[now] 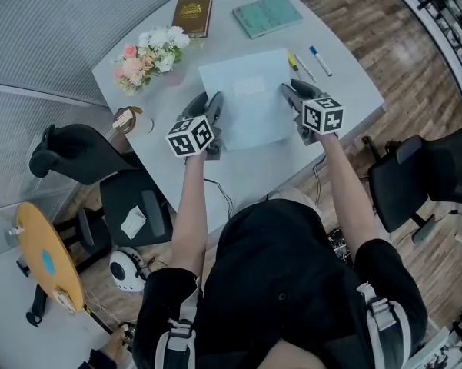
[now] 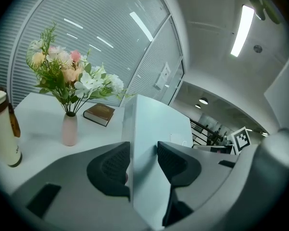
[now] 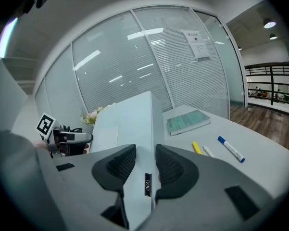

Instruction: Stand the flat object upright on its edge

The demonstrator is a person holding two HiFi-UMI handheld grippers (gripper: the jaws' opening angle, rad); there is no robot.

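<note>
**Both grippers on the box, tipping-up in hand**

White table [image 1: 250,171], mid-room.
The flat pale-blue box [image 1: 244,102] sits over its centre, broad face showing to the head view. Cannot tell how far it clears the tabletop.

Left gripper [image 2: 143,150] is closed on the box's left side, pads against both faces of the thin edge. Right gripper [image 3: 145,152] is clamped the same way on the right side, just by a small black label.

Flower vase [image 1: 150,58], brown book [image 1: 192,15], green book [image 1: 267,14] and blue marker [image 1: 320,60] all stand well apart from the work.

Step, as I judge it: the grip is taken and the box is being brought up toward its edge.

Next move calls for both wrists to roll together until the broad face stands vertical. One long edge must then seat squarely on the table, and the jaws ease off only once it balances. A thin edge like this likely topples easily.
</note>
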